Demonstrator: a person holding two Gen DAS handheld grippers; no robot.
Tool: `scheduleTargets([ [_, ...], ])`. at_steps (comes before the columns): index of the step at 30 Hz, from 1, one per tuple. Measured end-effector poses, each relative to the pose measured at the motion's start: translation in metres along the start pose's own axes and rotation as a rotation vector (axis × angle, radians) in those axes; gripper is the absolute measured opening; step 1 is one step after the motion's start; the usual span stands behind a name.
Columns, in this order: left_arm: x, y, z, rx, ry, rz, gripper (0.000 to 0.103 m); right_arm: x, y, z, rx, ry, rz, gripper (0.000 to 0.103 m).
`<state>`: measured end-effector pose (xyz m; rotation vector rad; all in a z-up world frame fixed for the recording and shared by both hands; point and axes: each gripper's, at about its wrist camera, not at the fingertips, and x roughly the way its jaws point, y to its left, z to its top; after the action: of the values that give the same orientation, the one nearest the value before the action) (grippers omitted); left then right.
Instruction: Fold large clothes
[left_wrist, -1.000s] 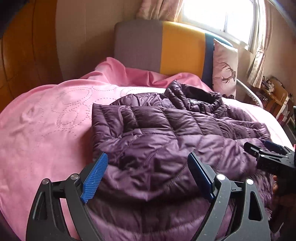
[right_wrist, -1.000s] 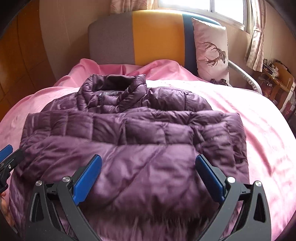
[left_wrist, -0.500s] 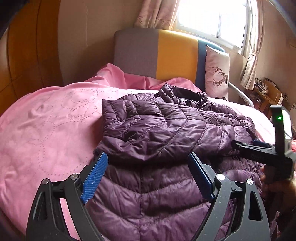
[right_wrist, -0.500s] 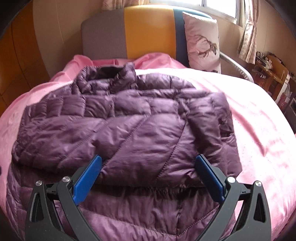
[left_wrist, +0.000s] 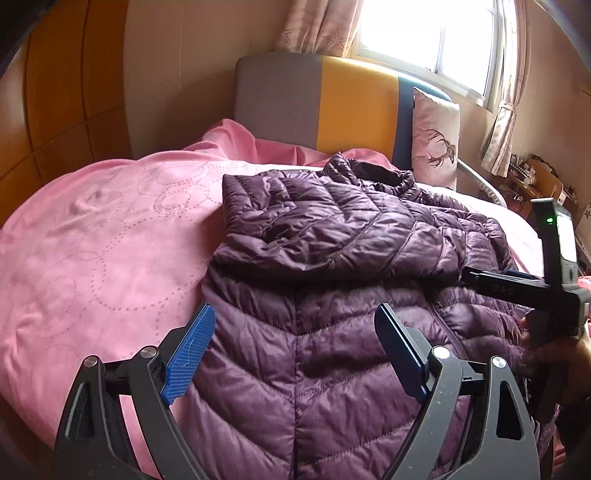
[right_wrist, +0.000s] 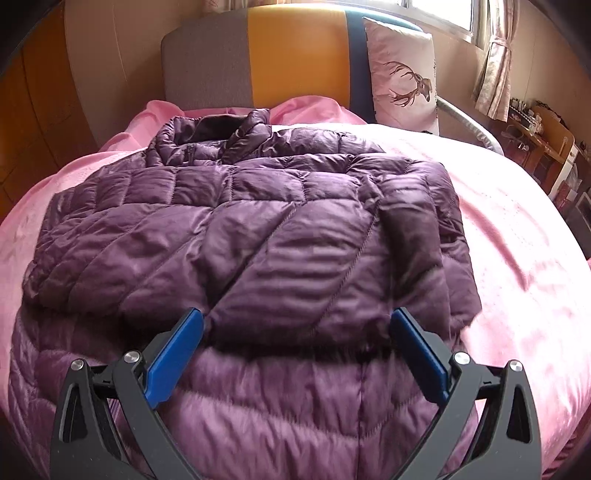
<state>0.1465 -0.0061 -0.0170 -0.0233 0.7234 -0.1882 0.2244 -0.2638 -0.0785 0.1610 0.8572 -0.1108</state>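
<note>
At the far left a pink bedspread (left_wrist: 92, 240) covers the bed, its surface stitched with dotted rings. On it lies the purple puffer jacket (left_wrist: 332, 295), collar toward the headboard (left_wrist: 317, 107) and hem toward the cameras — both sleeves are folded in across the chest, forming a thick band over the upper half.

The left gripper (left_wrist: 295, 354) hovers over the jacket's lower left part, its jaws spread wide with nothing pinched between the blue pads; quilted fabric shows in the gap beneath them. Further right in the same view, the right gripper (left_wrist: 517, 288) appears side-on above the jacket's right edge, carried by a hand (left_wrist: 546, 354).

In the right wrist view the right gripper (right_wrist: 295, 354) also stands released, jaws wide apart — its tips sit just at the lower edge of the folded sleeve band, without closing on it. Beyond the jacket's right side lies more pink bedspread (right_wrist: 517, 258), and a deer-print pillow (right_wrist: 402, 77) leans against the headboard.
</note>
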Motion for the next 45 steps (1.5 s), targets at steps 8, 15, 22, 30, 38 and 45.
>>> scheduleTargets([
  [8, 0.001, 0.008, -0.024, -0.002, 0.050, 0.024, 0.087, -0.032, -0.015, -0.040, 0.028, 0.047, 0.034, 0.101],
  [15, 0.005, 0.014, -0.044, 0.011, 0.099, 0.035, 0.087, -0.052, -0.028, -0.073, 0.042, 0.056, 0.077, 0.101],
  [22, 0.005, 0.026, -0.063, 0.011, 0.131, 0.026, 0.087, -0.072, -0.041, -0.096, 0.058, 0.048, 0.107, 0.101],
  [30, -0.014, 0.049, -0.081, -0.010, 0.206, -0.123, 0.087, -0.104, -0.082, -0.120, 0.113, 0.071, 0.111, 0.101],
  [38, -0.034, 0.079, -0.116, -0.059, 0.349, -0.272, 0.076, -0.121, -0.115, -0.186, 0.207, 0.247, 0.237, 0.091],
  [45, -0.034, 0.076, -0.136, -0.070, 0.422, -0.367, 0.040, -0.112, -0.106, -0.213, 0.231, 0.356, 0.343, 0.044],
])
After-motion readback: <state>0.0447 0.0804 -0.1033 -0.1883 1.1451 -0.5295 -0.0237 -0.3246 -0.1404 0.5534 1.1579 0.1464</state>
